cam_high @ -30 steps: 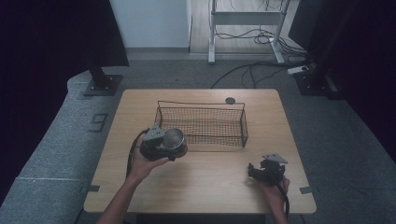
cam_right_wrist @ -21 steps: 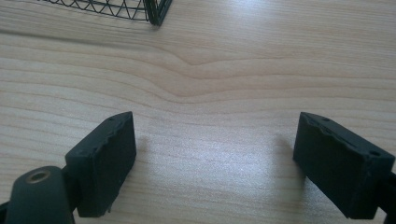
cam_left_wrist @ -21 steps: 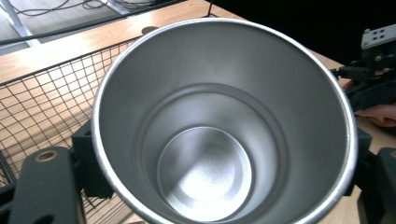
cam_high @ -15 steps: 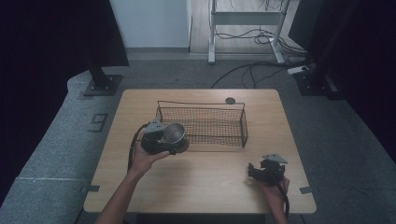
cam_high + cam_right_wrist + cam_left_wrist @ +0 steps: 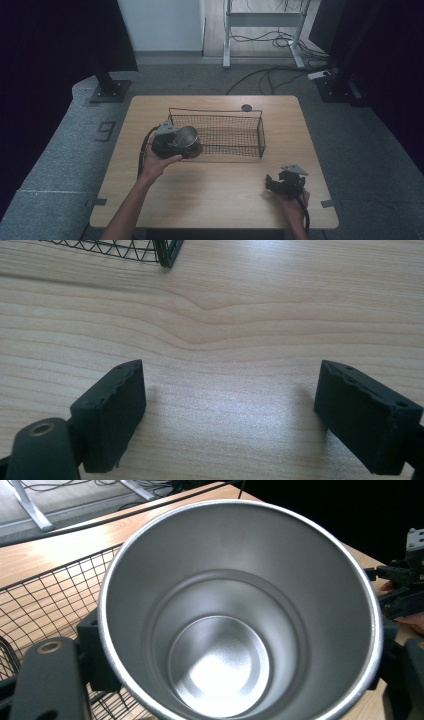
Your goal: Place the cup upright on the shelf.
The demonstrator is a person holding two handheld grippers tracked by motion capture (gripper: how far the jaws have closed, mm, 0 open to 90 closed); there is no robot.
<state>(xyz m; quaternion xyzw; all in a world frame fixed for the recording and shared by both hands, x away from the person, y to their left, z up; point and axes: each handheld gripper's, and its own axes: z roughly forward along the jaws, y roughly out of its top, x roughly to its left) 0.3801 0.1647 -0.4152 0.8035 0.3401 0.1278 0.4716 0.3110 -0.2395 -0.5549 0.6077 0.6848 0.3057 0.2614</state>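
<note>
Two hand-held grippers work at a pale wooden bench (image 5: 215, 195), seen from above. The left gripper (image 5: 172, 142), at about nine o'clock on the bench, has its jaws closed around a steel cup (image 5: 186, 137), held just above the near left corner of a black wire basket (image 5: 240, 132). In the left gripper view the steel cup (image 5: 240, 615) faces the camera mouth-first, empty and shiny inside, with a black jaw pressed to each side of its wall. The cup looks rigid and fairly light, with a smooth wall that could slip, so a firm squeeze across the body below the rim seems the best hold. The right gripper (image 5: 282, 182) rests near five o'clock, well apart from the basket, its jaws spread wide and empty over bare wood.
</note>
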